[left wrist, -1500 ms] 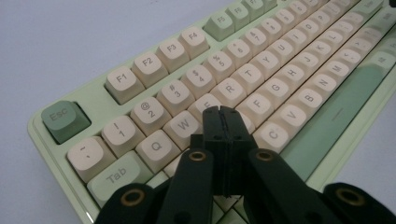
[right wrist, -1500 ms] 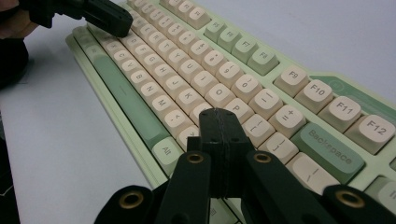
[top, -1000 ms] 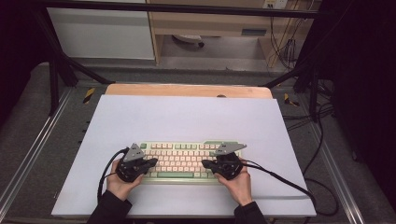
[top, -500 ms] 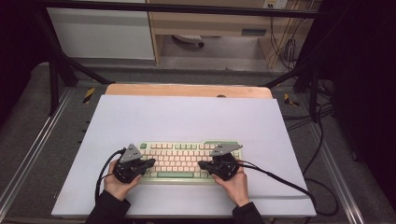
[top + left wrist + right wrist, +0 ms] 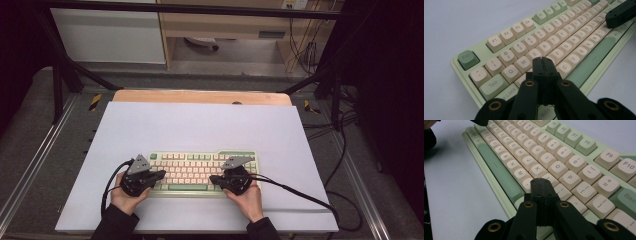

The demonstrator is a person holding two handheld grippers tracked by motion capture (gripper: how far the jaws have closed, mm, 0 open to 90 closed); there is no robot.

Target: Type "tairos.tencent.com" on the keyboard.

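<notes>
Our keyboard [image 5: 202, 171] lies at 6 o'clock on the white surface [image 5: 200, 125]. Both jaw pairs are pressed together, holding nothing: left tool [image 5: 543, 60] over the S/D keys, right tool [image 5: 540, 181] near L. We should dab straight down, one key each.

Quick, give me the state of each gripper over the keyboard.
Left gripper: closed, holding nothing, tip over the keyboard's left keys.
Right gripper: closed, holding nothing, tip over the right keys.

One keyboard [image 5: 202, 173], two tools, one white mat [image 5: 200, 125].
</notes>
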